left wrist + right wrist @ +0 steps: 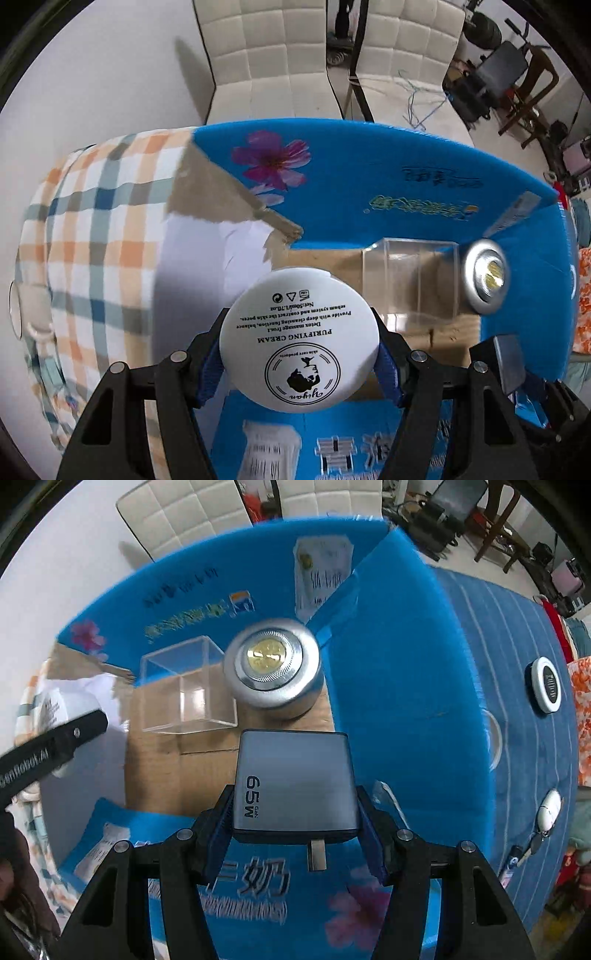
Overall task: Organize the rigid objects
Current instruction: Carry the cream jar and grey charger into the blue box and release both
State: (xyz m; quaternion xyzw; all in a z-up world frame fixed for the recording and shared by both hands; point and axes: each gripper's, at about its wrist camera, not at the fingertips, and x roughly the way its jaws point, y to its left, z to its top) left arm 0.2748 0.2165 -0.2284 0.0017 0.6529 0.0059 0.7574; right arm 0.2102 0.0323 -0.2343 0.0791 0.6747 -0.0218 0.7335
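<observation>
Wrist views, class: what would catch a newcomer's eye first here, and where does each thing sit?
The white cream jar, label facing the camera, fills the left tool, held over the open blue box. The right tool grips a grey 65W charger above the same box. On the box's cardboard floor, a clear plastic cube sits beside a silver round light.

left gripper (300,354) reaches forward over the near edge of the blue box (369,177), its blue-padded fingers (209,373) pressed against both sides of a white cream jar (299,339). right gripper (295,827) hangs above the same box, fingers clamped on a grey charger (295,782), to the right of the left gripper.
</observation>
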